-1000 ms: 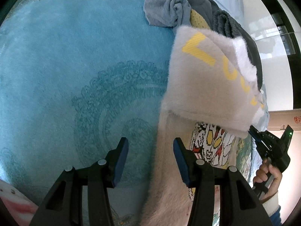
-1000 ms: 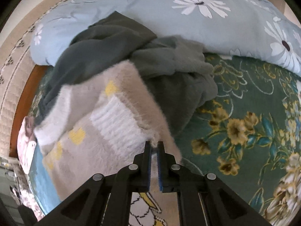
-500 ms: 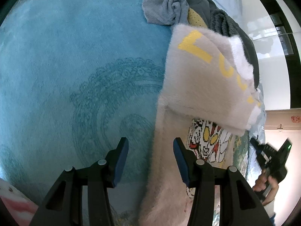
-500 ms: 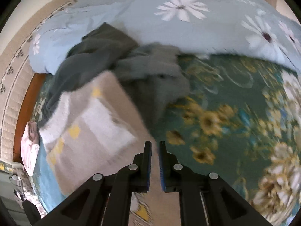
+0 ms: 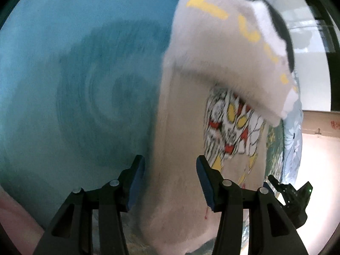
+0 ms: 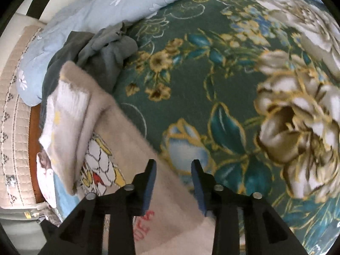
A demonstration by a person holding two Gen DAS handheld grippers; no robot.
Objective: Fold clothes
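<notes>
While lengthwise toward pillows, sweater (image 6: 119, 140)

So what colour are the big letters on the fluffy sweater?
Yellow letters on the beige fluffy sweater, clearest in the left wrist view.

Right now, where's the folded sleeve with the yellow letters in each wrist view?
Left wrist: the sleeve fills the upper right, folded across the beige sweater, above the cartoon print.
Right wrist: the sleeve lies at the left, its white cuff uppermost, left of the green floral blanket.
Shared landmark: the cartoon print, just under the sleeve in both.
</notes>
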